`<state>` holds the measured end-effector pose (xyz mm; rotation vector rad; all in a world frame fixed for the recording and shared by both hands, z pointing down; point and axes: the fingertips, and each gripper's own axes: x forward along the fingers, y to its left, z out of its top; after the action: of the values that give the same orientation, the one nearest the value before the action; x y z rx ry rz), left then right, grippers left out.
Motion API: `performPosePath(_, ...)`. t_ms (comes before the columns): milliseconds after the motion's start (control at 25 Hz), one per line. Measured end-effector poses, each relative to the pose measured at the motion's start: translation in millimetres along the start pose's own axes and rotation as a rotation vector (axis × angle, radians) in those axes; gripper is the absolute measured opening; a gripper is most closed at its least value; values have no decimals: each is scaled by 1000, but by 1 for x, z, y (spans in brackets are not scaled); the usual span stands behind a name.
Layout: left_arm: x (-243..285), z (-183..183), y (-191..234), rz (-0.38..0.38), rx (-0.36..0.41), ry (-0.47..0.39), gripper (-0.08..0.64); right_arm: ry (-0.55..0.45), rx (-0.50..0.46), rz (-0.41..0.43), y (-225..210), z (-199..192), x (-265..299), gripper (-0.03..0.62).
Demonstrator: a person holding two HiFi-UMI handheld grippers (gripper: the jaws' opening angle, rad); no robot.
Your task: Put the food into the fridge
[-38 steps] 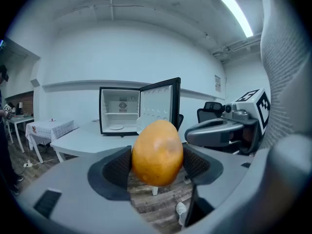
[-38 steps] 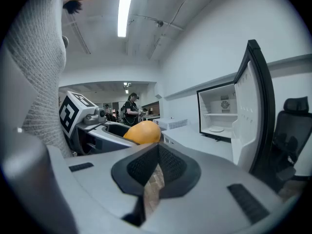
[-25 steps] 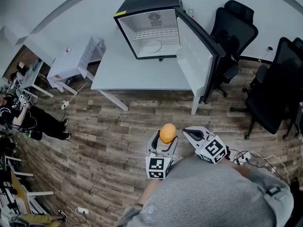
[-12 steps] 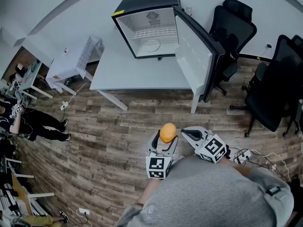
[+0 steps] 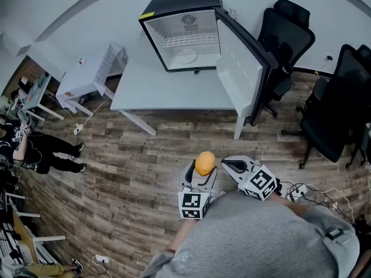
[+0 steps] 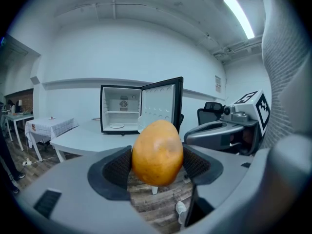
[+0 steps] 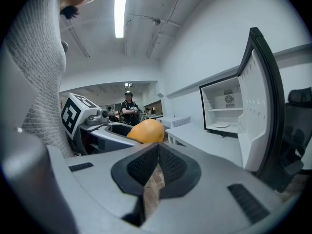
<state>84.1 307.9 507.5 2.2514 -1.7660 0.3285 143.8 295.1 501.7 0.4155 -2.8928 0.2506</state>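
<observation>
A round orange-yellow fruit [image 6: 157,152] is clamped between the dark pads of my left gripper [image 6: 157,165], held out over the wooden floor; the same fruit [image 5: 204,163] shows in the head view just ahead of the person's body. My right gripper [image 7: 156,167] hangs beside it on the right, its pads pressed together with nothing between them, and it sees the fruit [image 7: 146,131] to its left. The small black fridge [image 5: 185,30] stands open on the white table [image 5: 168,88], its door [image 5: 243,68] swung out to the right, a white plate [image 5: 186,57] on its floor.
Two black office chairs [image 5: 290,36] stand right of the fridge door. A small table with a white cloth [image 5: 87,77] is at the left. A person in black [image 5: 29,146] stands at the far left. Cables lie on the floor [image 5: 304,193] near my right side.
Both grippers hold the same place, fruit still clamped. The person at the far left has shifted slightly.
</observation>
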Motion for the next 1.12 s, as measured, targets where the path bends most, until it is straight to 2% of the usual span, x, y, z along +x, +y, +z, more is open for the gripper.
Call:
performPosePath(160,-3,-4,7,11,-8,4,337,-8,10,4,3,-3,6,11)
performPosePath(360,-11,-5,17,37,-18,2,337,22,-24,13,11,2,13,11)
performPosePath(600,-16,-16,36,76,-56,24,337,-3,-35,28,11,8,31,11)
performPosePath(920,2,-12,90,156,-88,24,337,1,-31,88,-14,20,86,11)
performPosePath(1120,28,6,138,182,-84,9,337,-3,-37,87,-55,42,144,11)
